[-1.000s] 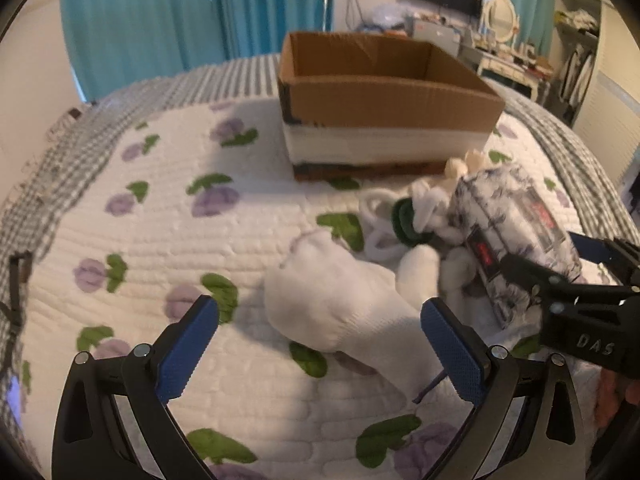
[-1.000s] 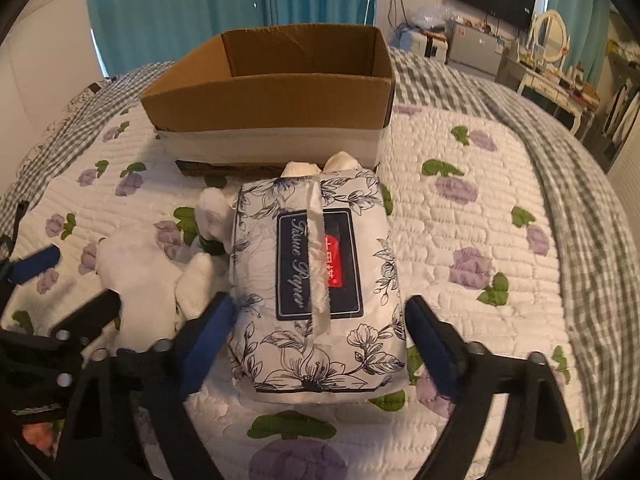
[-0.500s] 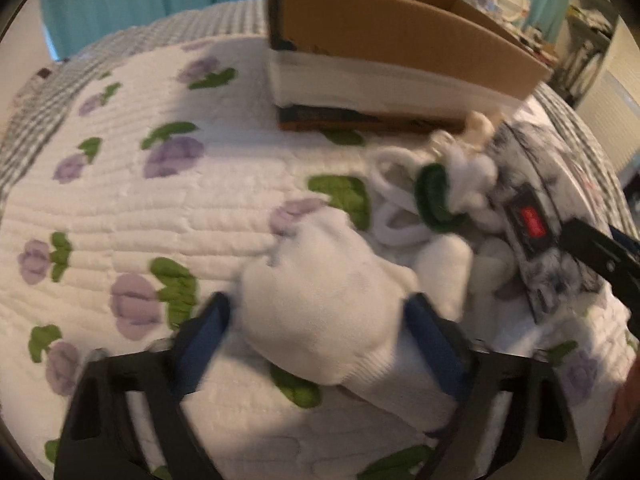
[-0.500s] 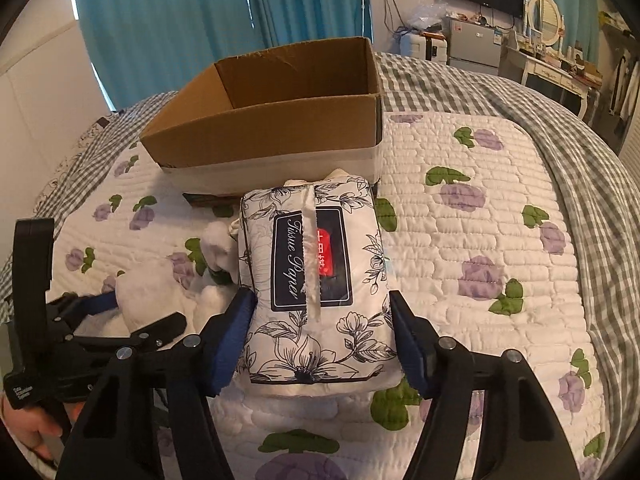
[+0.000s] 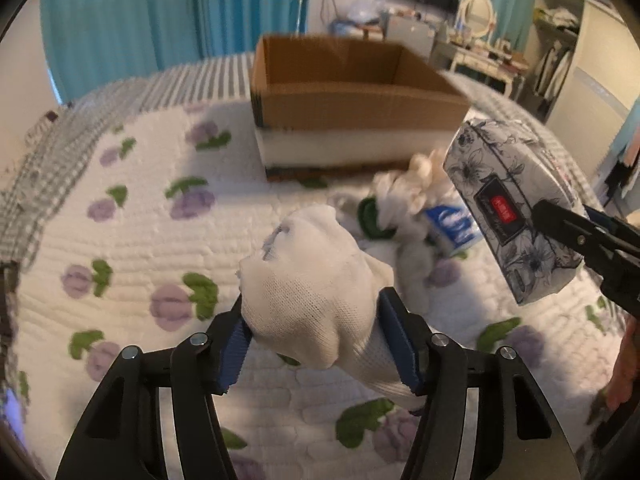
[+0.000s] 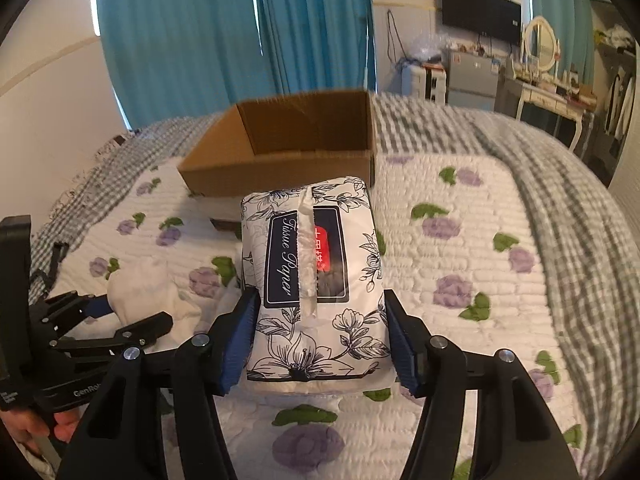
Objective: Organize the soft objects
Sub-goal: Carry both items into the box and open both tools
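Note:
My left gripper (image 5: pixel 320 344) is shut on a white sock bundle (image 5: pixel 312 284) and holds it above the quilt. My right gripper (image 6: pixel 320 344) is shut on a floral tissue paper pack (image 6: pixel 316 276), lifted off the bed; the pack also shows in the left wrist view (image 5: pixel 512 208). An open cardboard box (image 5: pixel 352 112) stands on the bed ahead, also seen in the right wrist view (image 6: pixel 296 148). More soft white items with a green piece (image 5: pixel 396 208) and a small blue-and-white packet (image 5: pixel 452 224) lie in front of the box.
The bed has a white quilt (image 5: pixel 152 240) with purple flowers and a grey checked blanket (image 6: pixel 560 168) around it. Blue curtains (image 6: pixel 240 40), a TV and a dresser stand behind. The left gripper shows in the right wrist view (image 6: pixel 100 320).
Both grippers closed on their objects and lifted them: the left on the white sock bundle, the right on the tissue pack. A blue-and-white packet is uncovered where the pack lay.

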Available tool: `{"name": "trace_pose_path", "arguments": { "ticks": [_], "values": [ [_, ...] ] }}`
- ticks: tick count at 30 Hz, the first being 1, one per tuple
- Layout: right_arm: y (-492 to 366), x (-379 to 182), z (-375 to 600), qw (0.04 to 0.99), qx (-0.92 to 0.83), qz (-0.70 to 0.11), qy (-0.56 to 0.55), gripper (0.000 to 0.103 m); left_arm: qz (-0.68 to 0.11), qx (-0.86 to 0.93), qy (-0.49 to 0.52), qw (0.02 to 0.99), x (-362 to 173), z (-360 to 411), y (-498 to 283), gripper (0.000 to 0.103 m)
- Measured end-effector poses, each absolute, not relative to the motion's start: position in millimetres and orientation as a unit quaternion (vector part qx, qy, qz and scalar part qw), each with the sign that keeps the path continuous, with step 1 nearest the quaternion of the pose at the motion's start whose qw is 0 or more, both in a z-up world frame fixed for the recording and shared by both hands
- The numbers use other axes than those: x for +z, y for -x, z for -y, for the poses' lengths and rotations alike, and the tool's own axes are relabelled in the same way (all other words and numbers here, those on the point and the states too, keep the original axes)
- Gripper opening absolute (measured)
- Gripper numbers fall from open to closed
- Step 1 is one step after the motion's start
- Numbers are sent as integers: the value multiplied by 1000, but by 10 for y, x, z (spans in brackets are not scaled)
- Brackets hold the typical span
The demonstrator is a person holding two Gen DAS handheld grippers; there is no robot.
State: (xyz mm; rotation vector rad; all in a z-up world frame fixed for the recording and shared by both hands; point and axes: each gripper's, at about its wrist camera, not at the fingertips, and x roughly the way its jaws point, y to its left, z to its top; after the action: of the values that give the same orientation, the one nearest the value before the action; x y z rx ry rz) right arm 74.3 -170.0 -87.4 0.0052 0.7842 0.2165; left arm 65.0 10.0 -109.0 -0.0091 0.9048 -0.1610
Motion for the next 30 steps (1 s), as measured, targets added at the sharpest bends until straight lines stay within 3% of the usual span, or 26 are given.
{"name": "trace_pose_path", "arguments": {
  "ticks": [10,18,23,30],
  "values": [
    [-687,-66,1785,949,104,-299,-1,60,-359,-83,-12,930,-257,-95,-775,60],
    [-1297,491,1643,959,122,-256,10,60,-323,-99,-39,940,152,1,-1356,60],
    [-1858,468,1542,960,113,-258,10,60,-321,-90,-62,941,144,23,-1918,60],
    [-2694,11,1310,943,121,-309,-8,60,-352,-100,-71,928,-221,4,-2681,60]
  ]
}}
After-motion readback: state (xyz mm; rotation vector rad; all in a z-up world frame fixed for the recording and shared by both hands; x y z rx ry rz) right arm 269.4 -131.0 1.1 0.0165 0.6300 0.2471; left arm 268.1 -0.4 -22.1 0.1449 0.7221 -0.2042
